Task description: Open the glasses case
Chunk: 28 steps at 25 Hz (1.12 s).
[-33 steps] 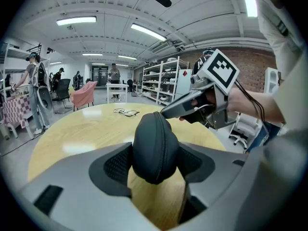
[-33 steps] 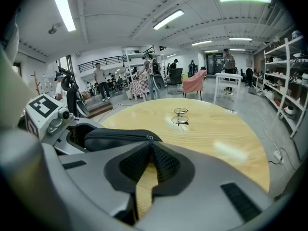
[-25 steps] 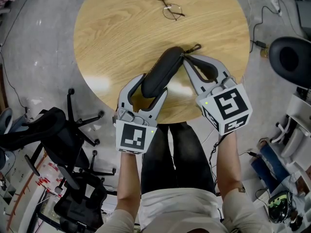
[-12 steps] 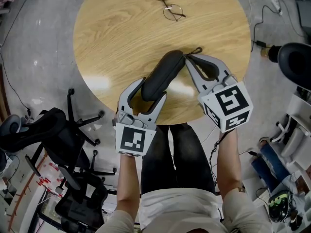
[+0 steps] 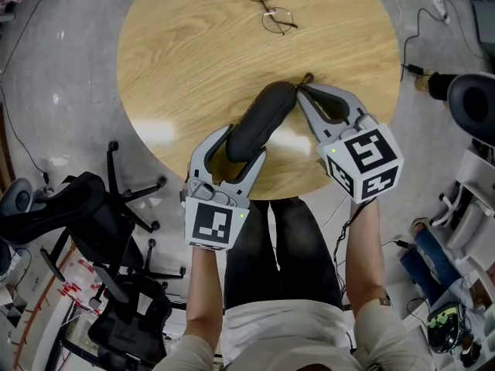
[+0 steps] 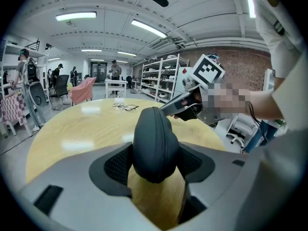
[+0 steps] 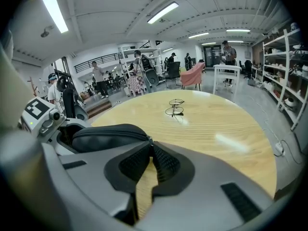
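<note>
A black zipped glasses case lies slantwise on the round wooden table, near its front edge. My left gripper clamps the case's near end, its pads pressed against both sides of the case. My right gripper is at the case's far end, shut on the zipper pull. In the right gripper view the jaws meet at the pull, right beside the case. The zip looks closed.
Wire-rimmed glasses lie folded open at the table's far side, well away from the case. Black office chairs stand on the floor at the left, another at the right, with cables nearby.
The right gripper has edged slightly to the right with the pull, and the case's far end has shifted a little. The left gripper has stayed put.
</note>
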{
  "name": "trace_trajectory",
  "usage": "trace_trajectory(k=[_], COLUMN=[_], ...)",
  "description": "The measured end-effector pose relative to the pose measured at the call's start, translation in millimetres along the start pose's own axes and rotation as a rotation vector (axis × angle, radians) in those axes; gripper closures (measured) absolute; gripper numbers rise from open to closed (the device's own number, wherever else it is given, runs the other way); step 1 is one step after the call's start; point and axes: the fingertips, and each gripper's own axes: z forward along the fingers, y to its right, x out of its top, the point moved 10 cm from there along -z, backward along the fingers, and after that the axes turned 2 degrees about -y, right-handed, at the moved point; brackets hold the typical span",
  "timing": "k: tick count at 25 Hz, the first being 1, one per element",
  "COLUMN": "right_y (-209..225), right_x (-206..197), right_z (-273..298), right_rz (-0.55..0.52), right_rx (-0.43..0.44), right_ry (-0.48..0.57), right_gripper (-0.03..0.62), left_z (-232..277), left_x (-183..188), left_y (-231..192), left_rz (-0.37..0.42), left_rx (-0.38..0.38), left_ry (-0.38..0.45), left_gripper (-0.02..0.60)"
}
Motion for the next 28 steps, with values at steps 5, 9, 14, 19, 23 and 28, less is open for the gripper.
trace_trajectory(k=[5,9,14,19,23,28], right_y=[3.6,2.8,-0.5,-4.5,-19.1,-36.8], right_x=[-2.5,-3.5,-6.7,-5.2,10.0,19.4], right_z=[3.9,5.3,1.3,-9.9,-18.8,-12.0], right_rz=[0.026,0.022,0.022,0.056,0.01,-0.062], right_rx=[0.005,-0.015,-0.056,-0.046,-0.015,0.016], right_ry=[-0.002,0.009,0.06,0.132,0.209,0.219], right_gripper=[0.557,0.554,0.543,0.509,0.479,0.48], left_z=[0.4,0.8,2.9,2.9,3.7,2.6], left_x=[-0.6,-1.6,-2.0,-2.3,-2.0,-0.6], left_y=[-0.5,-1.1,0.5,1.8,2.8,3.1], left_rz=[-0.001,-0.011,0.001,0.0,-0.001,-0.008], left_rx=[-0.002,-0.007,-0.008,-0.007,-0.009,-0.018], left_ry=[0.001,0.003,-0.004,-0.009,-0.02,-0.013], left_gripper=[0.291,0.291,0.29,0.285,0.278,0.262])
